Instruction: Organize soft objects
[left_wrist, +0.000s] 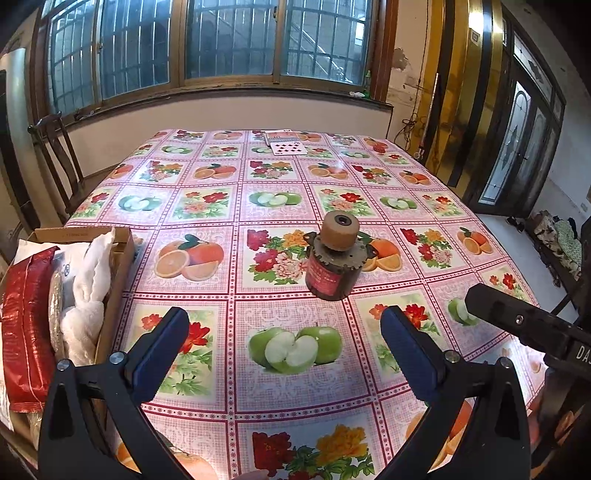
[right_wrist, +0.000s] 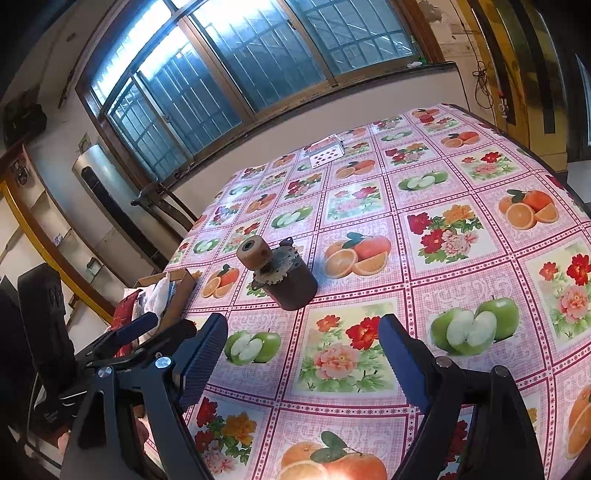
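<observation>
left gripper (left_wrist: 284, 332), jaws wide apart and holding nothing, above a table (left_wrist: 207, 302) covered in a fruit-and-flower oilcloth. right gripper (right_wrist: 303, 347), jaws likewise spread and holding nothing, over the same surface; its black body enters the left wrist view at the right edge. cardboard box (left_wrist: 123, 258) at the table's left edge, containing the soft objects: a white plush towel (left_wrist: 90, 291) beside a red foil packet (left_wrist: 27, 325), with a white bag behind them. brown cylindrical motor (left_wrist: 334, 258) topped by a tan roller, standing near the table's middle, well apart from the box. playing cards (left_wrist: 288, 147) at the far edge, below the barred window (left_wrist: 229, 40).
</observation>
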